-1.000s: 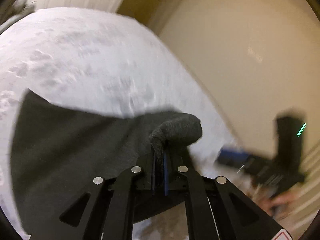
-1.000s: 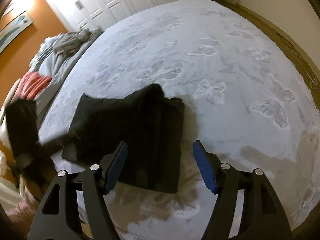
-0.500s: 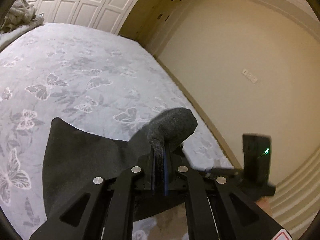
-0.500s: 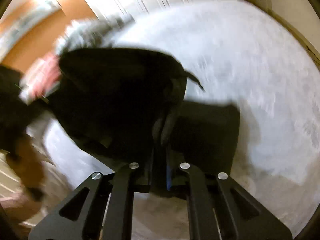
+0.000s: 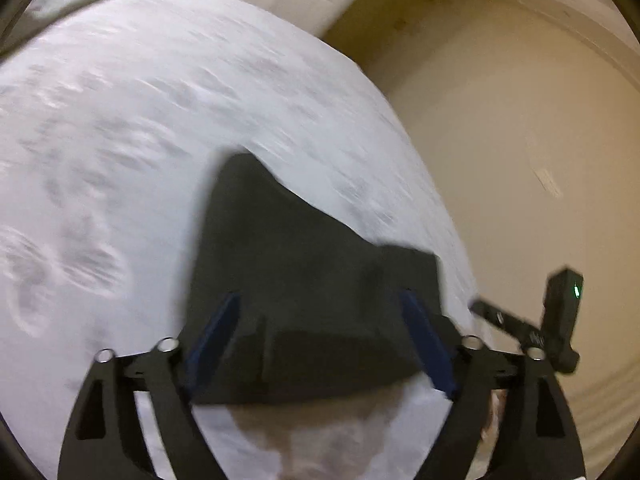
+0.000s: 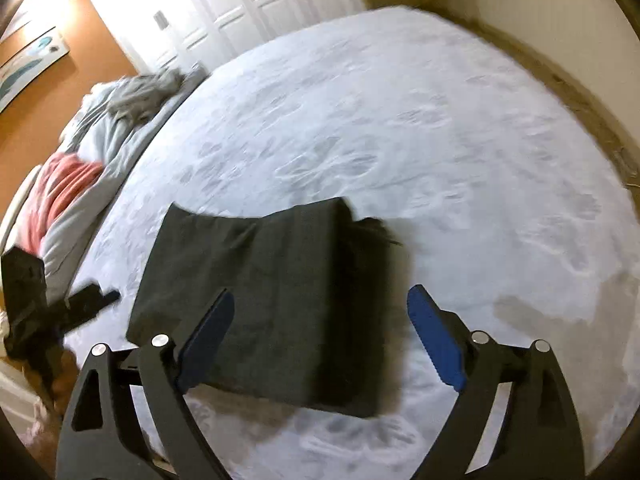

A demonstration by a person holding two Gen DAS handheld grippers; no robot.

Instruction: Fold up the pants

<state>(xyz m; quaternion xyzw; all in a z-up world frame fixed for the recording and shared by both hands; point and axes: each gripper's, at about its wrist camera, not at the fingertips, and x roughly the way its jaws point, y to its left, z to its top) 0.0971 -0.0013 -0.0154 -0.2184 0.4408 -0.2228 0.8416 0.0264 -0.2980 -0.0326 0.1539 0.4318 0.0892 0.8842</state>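
The dark grey pants [image 6: 276, 304] lie folded in a thick rectangle on the white butterfly-print bedspread [image 6: 400, 120], near its front edge. They also show in the left wrist view [image 5: 304, 288]. My right gripper [image 6: 320, 340] is open and empty, just above the front of the pants. My left gripper [image 5: 320, 344] is open and empty, over the near edge of the pants. The right gripper's body [image 5: 556, 324] shows at the right of the left wrist view. The left gripper's body [image 6: 36, 304] shows at the left of the right wrist view.
Crumpled grey bedding [image 6: 140, 96] and a pink pillow [image 6: 60, 196] lie at the far left of the bed. White closet doors [image 6: 256, 0] stand behind. A beige wall [image 5: 520, 140] runs along the bed's right side. Both views are motion-blurred.
Both grippers held the pants shut half a second ago. Both have let go and opened. The pants now lie folded flat on the bed.
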